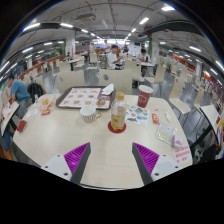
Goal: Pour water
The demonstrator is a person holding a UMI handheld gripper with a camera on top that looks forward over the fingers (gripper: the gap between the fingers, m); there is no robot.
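Bare tabletop (100,150) ahead of spread, empty hand-held gripper (111,158), cup (118,117) beyond.

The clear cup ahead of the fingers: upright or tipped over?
Upright. The clear cup stands on its base on a red coaster on the table, beyond the open gripper, untouched. Its fill level cannot be told.
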